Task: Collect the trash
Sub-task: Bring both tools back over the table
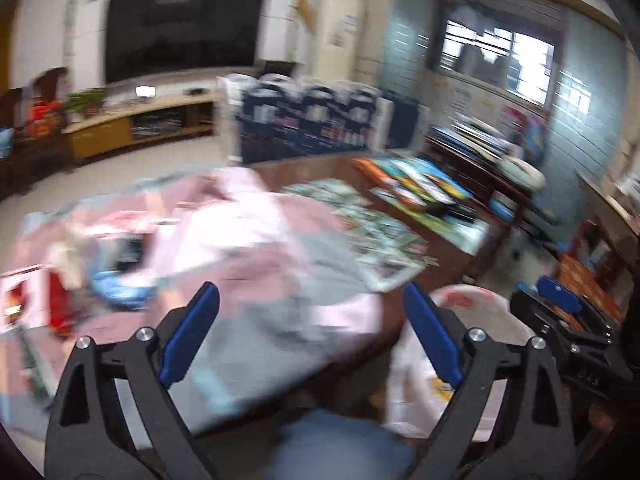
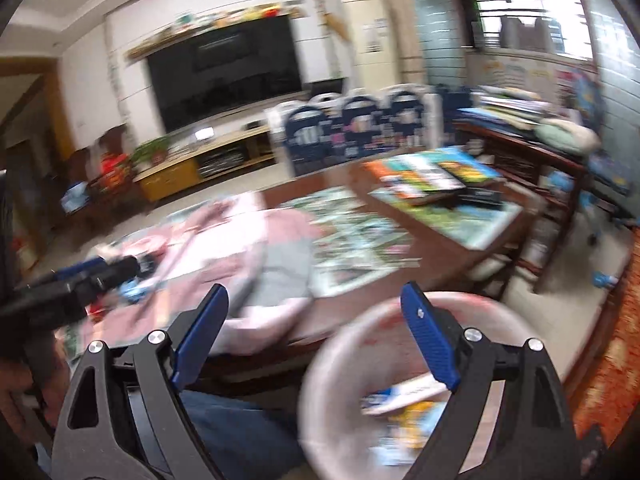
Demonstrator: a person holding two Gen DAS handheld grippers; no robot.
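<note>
Both views are motion-blurred. My left gripper [image 1: 311, 296] is open and empty above a pink and grey cloth [image 1: 256, 248] on the table. Blurred bits lie on the cloth's left: a blue scrap [image 1: 116, 286] and a red and white package [image 1: 36, 300]. My right gripper [image 2: 314, 298] is open and empty, above the table's near edge and a white trash bag [image 2: 360, 360] with wrappers [image 2: 404, 404] inside. The bag also shows in the left wrist view [image 1: 472, 320], with the right gripper [image 1: 560, 300] beyond it. The left gripper shows in the right wrist view [image 2: 80, 276].
A dark wooden table [image 2: 448, 264] carries picture cards [image 2: 360, 236] and colourful books [image 2: 432, 178]. Behind stand folded chairs [image 2: 356, 128], a TV [image 2: 228, 76] over a low cabinet [image 2: 200, 160], and a cluttered side table [image 2: 520, 140]. My jeans-clad knee [image 2: 240, 432] is below.
</note>
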